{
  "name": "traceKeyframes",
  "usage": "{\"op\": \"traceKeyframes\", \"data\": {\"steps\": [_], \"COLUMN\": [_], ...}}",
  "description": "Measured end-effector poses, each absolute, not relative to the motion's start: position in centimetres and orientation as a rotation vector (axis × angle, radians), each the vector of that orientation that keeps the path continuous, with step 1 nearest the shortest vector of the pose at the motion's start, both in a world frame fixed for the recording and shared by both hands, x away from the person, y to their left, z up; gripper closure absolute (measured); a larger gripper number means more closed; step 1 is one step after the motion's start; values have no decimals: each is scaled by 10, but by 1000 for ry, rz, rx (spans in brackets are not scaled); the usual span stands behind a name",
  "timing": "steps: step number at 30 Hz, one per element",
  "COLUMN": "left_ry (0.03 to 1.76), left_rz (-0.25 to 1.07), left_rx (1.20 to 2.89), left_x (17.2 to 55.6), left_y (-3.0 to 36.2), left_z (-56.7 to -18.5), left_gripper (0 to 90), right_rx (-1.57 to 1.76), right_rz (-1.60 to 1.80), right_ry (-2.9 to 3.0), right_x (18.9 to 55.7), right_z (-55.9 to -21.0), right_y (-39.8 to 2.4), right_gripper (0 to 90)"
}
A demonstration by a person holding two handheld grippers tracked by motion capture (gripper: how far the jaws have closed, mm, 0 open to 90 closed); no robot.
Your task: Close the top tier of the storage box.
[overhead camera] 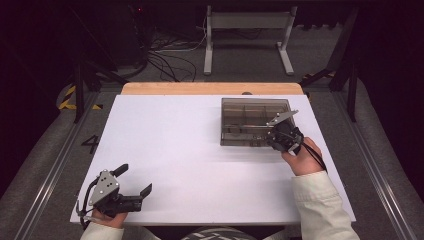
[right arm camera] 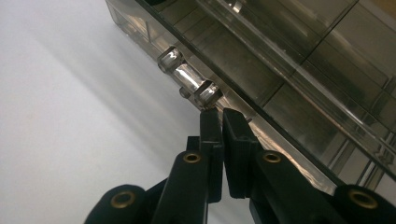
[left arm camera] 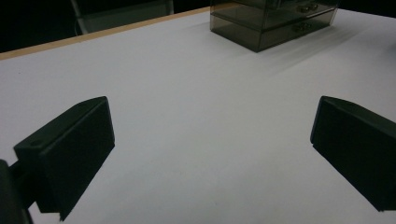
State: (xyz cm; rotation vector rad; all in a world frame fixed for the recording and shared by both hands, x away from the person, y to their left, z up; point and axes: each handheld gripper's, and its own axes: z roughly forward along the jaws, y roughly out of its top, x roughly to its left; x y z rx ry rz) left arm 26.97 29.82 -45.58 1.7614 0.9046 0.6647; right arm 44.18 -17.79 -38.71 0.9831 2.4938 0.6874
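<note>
Handle (right arm camera: 189, 77) just beyond right tongs (right arm camera: 218, 114), perhaps touching.

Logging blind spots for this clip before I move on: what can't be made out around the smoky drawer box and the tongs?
- Drawer box contents: high view, too small and dimmed by tinted walls.
- Whether the right tongs touch the clear handle: right gripper view, tips meet right below it; unclear.
- Box's far end: right gripper view, cut off by the frame edge.
- Left tongs bases: left gripper view, cut off below.

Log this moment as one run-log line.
left tool: open, idle over table | right tool: shut, tips at clear handle of smoked drawer box | drawer: closed
</note>
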Motion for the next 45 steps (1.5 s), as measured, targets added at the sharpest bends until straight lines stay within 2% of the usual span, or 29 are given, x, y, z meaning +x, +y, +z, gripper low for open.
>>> {"op": "traceKeyframes", "data": {"steps": [13,17,30,45], "left_ry": [944,952,947,933], "left_rz": [689,694,692,680], "left_rx": [1743,1740,1738,1745], "left_x": [258,256,257,262], "left_y": [306,307,306,303], "left_z": [-456,-457,-456,-456], "left_gripper": [5,5,5,5], "right_rx": [997,997,1004,966], "right_rz": [672,663,657,762], "right_ry": [2455,2458,2459,2514], "right_x": [455,458,456,442], "right_z": [-389,-390,-388,-373], "right_y": [-174,-173,-174,-179], "right_gripper": [875,900,879,620]}}
